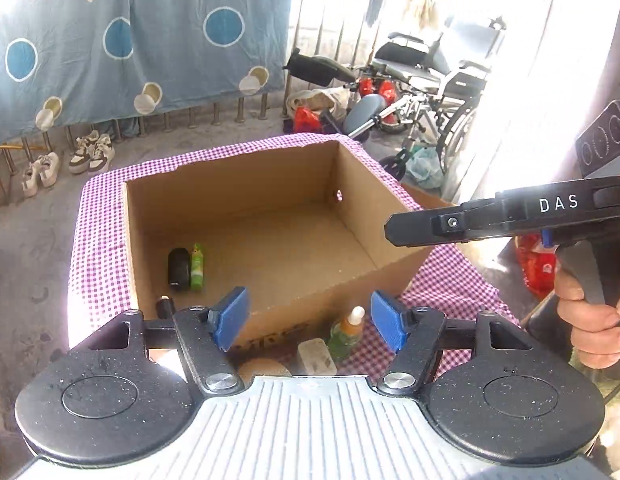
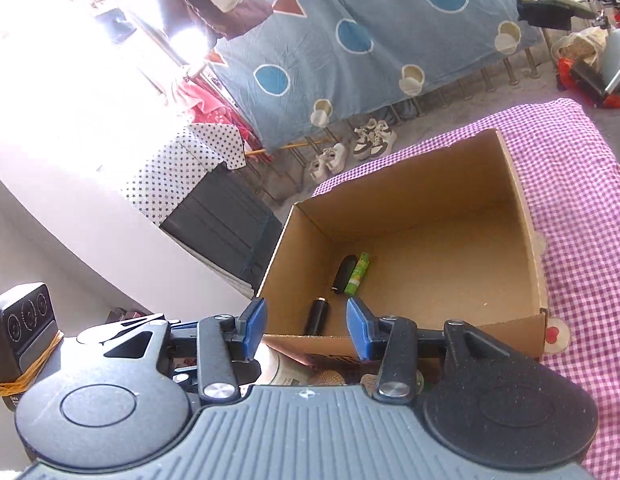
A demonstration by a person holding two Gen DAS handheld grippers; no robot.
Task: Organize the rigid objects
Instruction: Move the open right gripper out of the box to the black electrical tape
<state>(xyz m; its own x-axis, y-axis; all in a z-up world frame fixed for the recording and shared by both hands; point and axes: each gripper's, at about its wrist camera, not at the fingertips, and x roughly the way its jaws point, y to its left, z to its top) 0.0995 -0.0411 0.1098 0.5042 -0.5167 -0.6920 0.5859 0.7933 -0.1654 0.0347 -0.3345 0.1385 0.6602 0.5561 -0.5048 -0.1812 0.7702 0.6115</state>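
A desk covered by a purple checked cloth carries an open cardboard box. Just beside the box's near wall lie a small dropper bottle and a pale block.

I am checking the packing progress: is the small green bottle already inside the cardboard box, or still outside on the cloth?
Inside. The green bottle lies on its side on the floor of the cardboard box, beside a black item.

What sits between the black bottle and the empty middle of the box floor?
A green bottle lies right beside the black bottle, on the cardboard box floor; the right wrist view shows it best.
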